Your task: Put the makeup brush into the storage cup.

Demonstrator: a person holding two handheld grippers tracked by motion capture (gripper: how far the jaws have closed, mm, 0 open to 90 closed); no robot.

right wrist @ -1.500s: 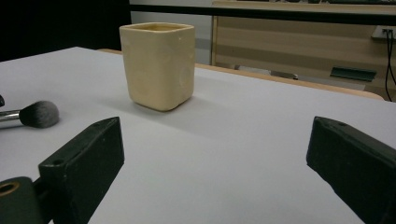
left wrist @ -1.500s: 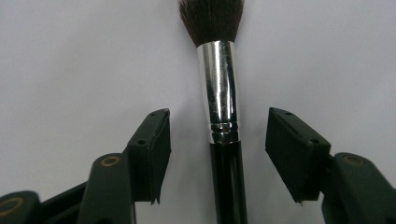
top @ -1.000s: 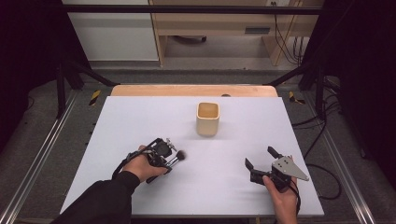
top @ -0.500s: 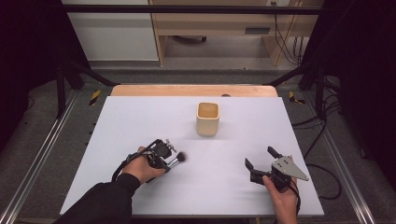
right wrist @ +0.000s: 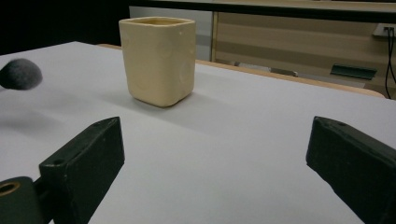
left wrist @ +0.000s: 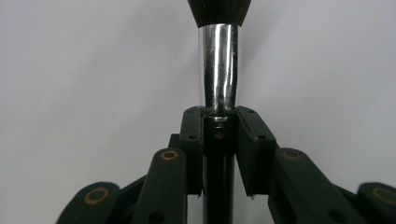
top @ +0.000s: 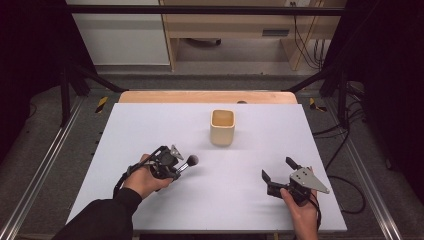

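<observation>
A makeup brush [top: 191, 161] with a dark fluffy head, a chrome ferrule [left wrist: 218, 70] and a black handle is held at the front left of the table. My left gripper [top: 176, 169] is shut on it, and its pads [left wrist: 192, 140] press the handle just below the ferrule. The brush head points right, toward the middle of the table. A cream square cup [top: 222, 127] stands upright at the table's middle, farther back. My right gripper [top: 277, 168] rests at the front right, open and with nothing between its jaws, facing the cup [right wrist: 159, 58]. The brush head [right wrist: 19, 73] shows at the left of the right gripper view.
The white table top [top: 150, 125] is bordered at the back by a wooden strip [top: 205, 97]. Black frame bars and metal rails [top: 45, 165] run along both sides. Cables [top: 345, 145] lie on the floor to the right.
The left gripper and the brush have shifted only a little, the brush head a touch higher in the picture. The right gripper has stayed where it was.
</observation>
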